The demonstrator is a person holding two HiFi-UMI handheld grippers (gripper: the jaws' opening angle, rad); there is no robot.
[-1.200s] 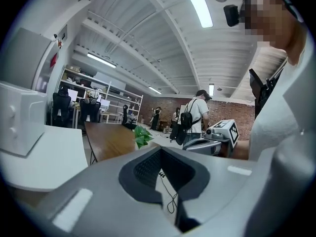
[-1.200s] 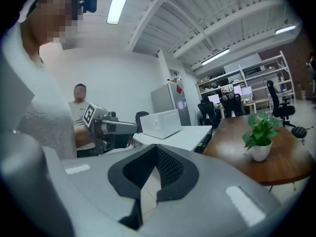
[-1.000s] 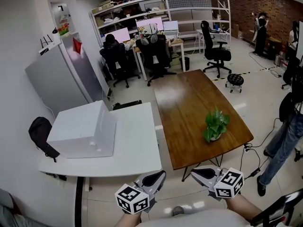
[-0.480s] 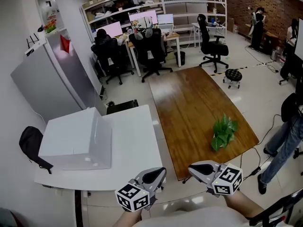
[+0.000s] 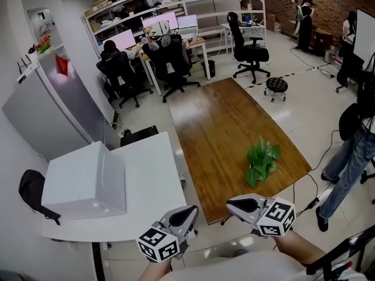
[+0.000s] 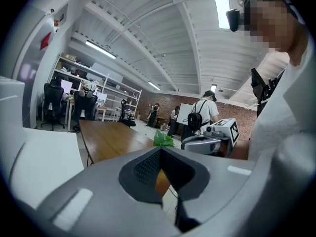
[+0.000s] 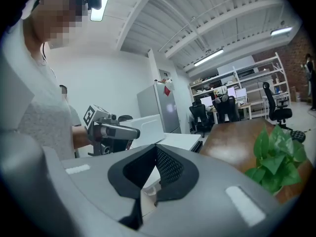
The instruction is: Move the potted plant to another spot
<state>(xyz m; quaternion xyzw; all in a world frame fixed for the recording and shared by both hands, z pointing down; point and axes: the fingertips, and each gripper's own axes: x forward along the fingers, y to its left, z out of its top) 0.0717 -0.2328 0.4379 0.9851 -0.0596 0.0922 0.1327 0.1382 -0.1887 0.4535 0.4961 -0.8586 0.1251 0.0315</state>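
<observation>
With my left gripper (image 5: 187,213) and right gripper (image 5: 235,203) both closed on nothing and the plant (image 5: 261,160) sitting near the right edge of the table (image 5: 217,119), well apart from them, I risk shoving it over that edge if I reach in before spreading the jaws.

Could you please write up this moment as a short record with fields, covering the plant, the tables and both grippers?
Plant: potted plant standing on the wooden table, near its right edge, untouched
Left gripper: shut, empty
Right gripper: shut, empty, at the wooden table's near end, apart from the plant
White table: left of the wooden one, carries a white box
Task state: plant not yet gripped
</observation>
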